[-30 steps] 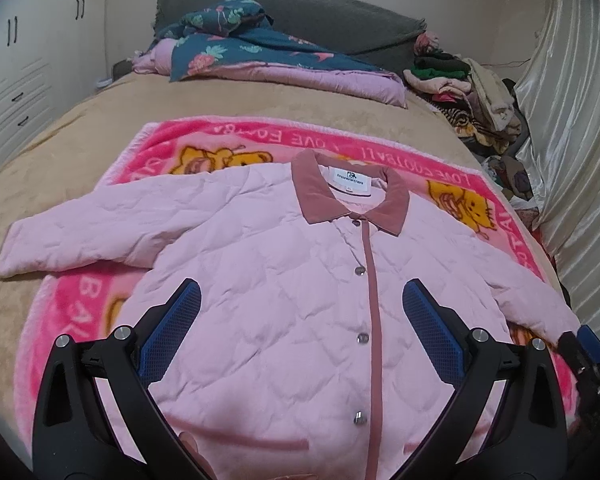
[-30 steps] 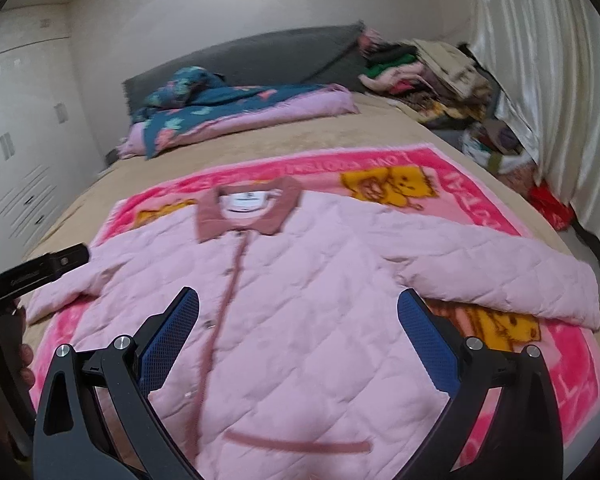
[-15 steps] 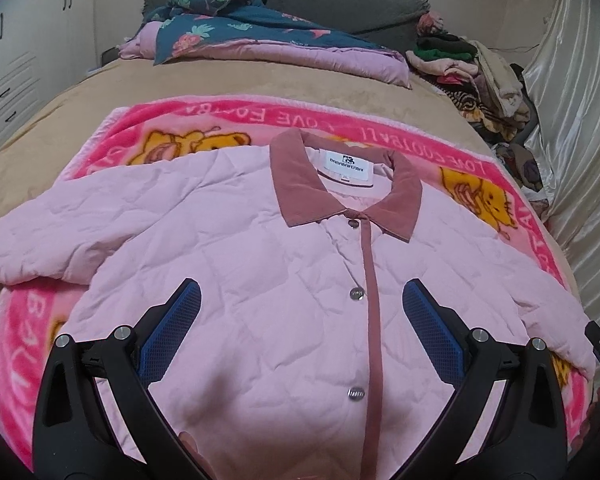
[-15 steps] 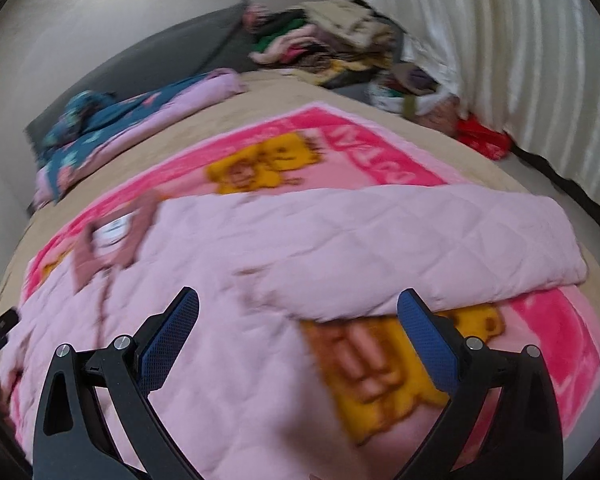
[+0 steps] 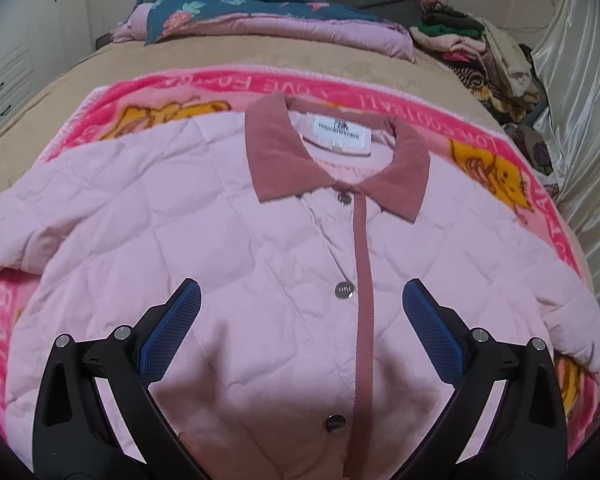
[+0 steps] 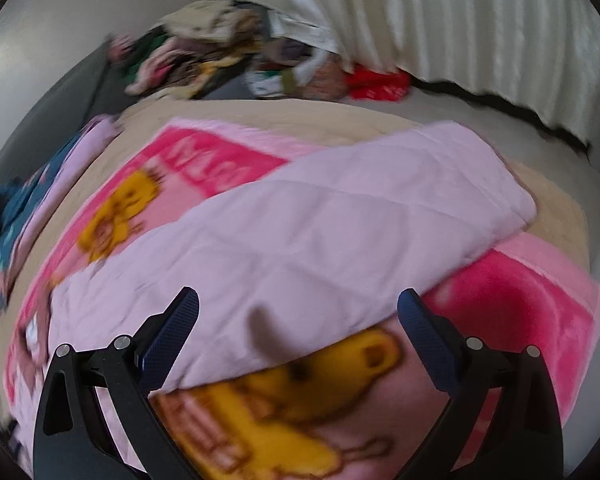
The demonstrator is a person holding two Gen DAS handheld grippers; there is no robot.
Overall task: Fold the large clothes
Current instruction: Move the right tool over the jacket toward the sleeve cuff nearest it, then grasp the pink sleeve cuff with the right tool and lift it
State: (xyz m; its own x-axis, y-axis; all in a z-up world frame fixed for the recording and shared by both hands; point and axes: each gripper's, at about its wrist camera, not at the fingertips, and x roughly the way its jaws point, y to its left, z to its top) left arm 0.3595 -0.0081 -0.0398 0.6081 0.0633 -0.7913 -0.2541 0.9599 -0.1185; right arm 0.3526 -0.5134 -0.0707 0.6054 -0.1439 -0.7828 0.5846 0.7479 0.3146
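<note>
Your left gripper (image 5: pixel 296 332) is released above the pink jacket (image 5: pixel 228 240) front; your right gripper (image 6: pixel 298 332) is released too, above its sleeve (image 6: pixel 340 220). The jacket lies flat on the pink blanket (image 5: pixel 148 92)

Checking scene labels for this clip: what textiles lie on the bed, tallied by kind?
Quilted pink jacket: 1
Pink cartoon blanket: 1
Floral quilt at the headboard: 1
Heap of mixed clothes: 1; items in it cannot be counted
Total: 4

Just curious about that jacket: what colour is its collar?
Dusty rose, darker than the pale pink quilted jacket; the collar shows best in the left wrist view.
</note>
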